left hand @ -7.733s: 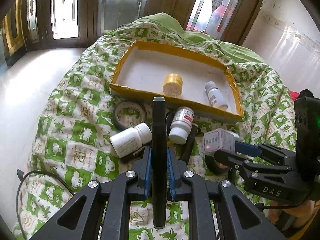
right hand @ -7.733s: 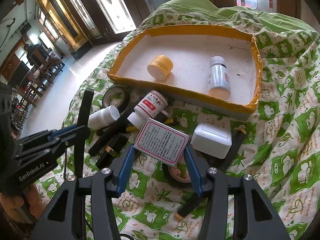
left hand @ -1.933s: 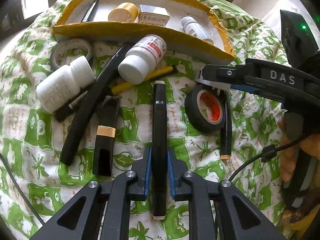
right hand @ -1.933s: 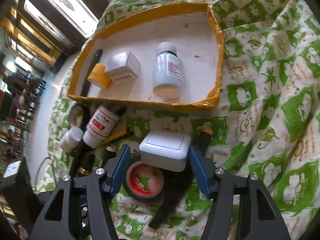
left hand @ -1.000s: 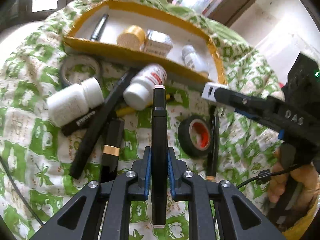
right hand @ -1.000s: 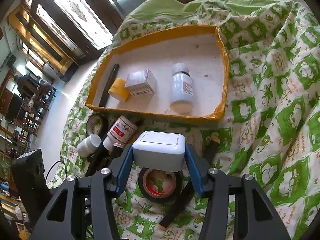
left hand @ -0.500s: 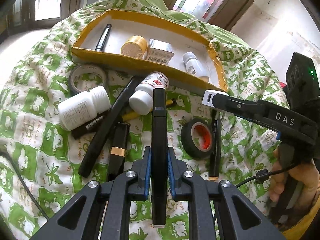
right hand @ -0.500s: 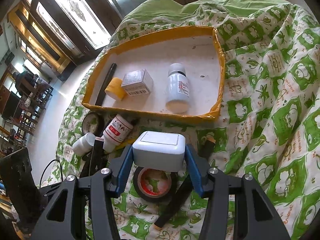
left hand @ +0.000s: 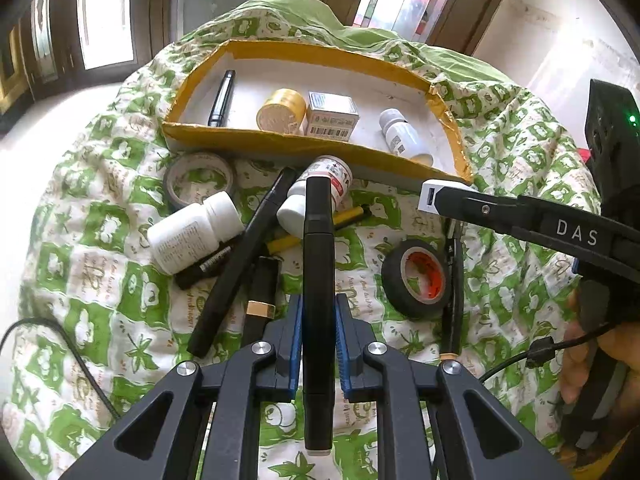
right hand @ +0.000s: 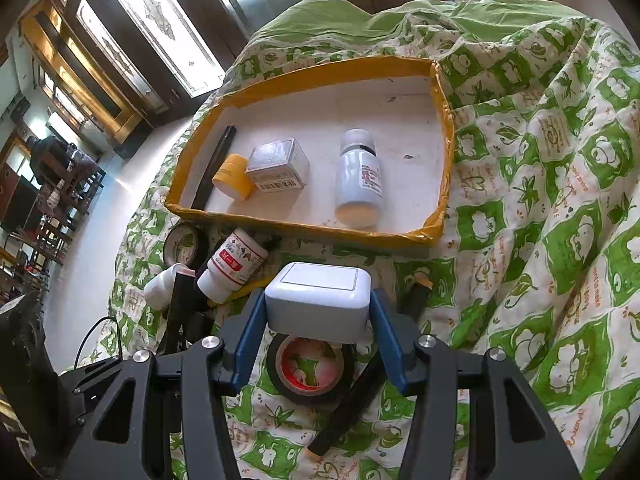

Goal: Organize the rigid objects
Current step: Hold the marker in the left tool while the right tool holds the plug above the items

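While the left gripper (left hand: 318,332) pinched a long black pen (left hand: 318,280) and the right gripper (right hand: 318,334) clamped a white rounded plastic box (right hand: 318,300), both needed carrying over the yellow-rimmed cardboard tray (right hand: 304,226) wall, then lowering into bare spots.

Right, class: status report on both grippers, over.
Left gripper shut on black pen. Right gripper shut on white box. Tray ahead, nothing blocking.

We judged the place to be a home. A green-and-white printed quilt (right hand: 560,168) covered the work surface, dark wood-framed doors with patterned glass (right hand: 160,20) stood behind it, and a room with wooden furniture (right hand: 48,184) lay beyond.
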A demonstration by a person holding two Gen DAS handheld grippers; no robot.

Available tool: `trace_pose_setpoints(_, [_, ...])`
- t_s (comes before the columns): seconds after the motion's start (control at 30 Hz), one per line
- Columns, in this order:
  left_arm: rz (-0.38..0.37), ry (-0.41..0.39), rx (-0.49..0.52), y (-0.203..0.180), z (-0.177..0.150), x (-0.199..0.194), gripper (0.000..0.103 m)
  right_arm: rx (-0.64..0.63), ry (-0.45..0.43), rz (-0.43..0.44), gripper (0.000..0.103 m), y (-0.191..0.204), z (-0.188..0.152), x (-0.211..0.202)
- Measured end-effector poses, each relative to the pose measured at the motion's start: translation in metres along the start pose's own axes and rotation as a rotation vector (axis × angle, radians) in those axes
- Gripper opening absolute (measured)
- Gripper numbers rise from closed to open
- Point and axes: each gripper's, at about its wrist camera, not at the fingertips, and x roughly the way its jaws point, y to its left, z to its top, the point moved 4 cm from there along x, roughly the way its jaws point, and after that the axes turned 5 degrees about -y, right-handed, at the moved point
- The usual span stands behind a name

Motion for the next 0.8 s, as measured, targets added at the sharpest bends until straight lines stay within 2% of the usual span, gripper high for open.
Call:
trace_pose_setpoints(0.4, [0.072, -0.04, 0.07, 0.001, 0.009, -0.015, 0.014, -0.011, -0.008, 0.0, 0.051, 0.001, 0.001, -0.003])
trace_pose_setpoints(0.8, [0.097, -0.079, 0.053, 0.017, 0.026, -0.028, 0.014, -0.013, -0.011, 0.0, 0.051, 0.002, 0.001, -0.003])
